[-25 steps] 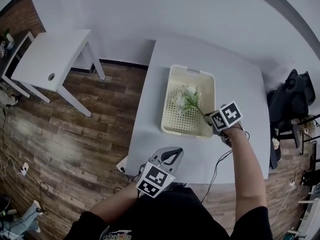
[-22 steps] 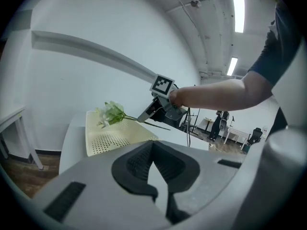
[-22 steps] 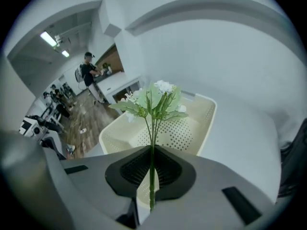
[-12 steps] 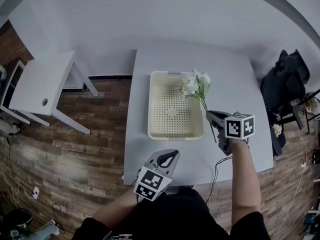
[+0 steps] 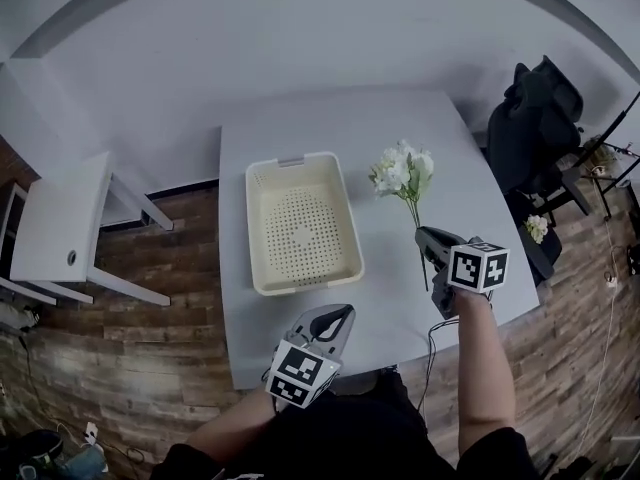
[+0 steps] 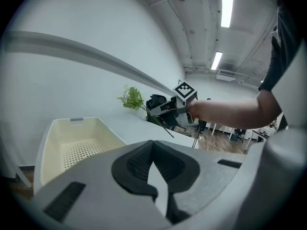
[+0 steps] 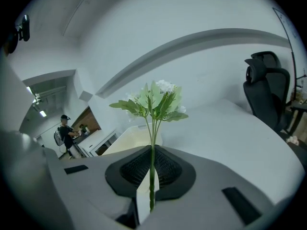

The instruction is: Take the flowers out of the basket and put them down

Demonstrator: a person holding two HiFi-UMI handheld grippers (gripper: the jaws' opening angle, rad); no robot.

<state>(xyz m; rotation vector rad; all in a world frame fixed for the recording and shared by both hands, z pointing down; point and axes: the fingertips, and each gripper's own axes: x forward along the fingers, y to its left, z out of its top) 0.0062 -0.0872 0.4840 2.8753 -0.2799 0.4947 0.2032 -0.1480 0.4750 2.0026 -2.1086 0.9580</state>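
White blossoms on green stems: the flowers (image 5: 402,171) are out of the cream perforated basket (image 5: 306,282), held above the pale bench (image 5: 300,128) just right of it. My right gripper (image 5: 424,240) is clamped on the thin stems low down, with the blooms standing beyond the jaws. My left gripper (image 5: 340,316) hangs at the near bench edge, jaws together, nothing in them. The bunch looks light, with bendy stems and heads that crush easily. Best hold is the stems, never the heads. Lay it down gently.
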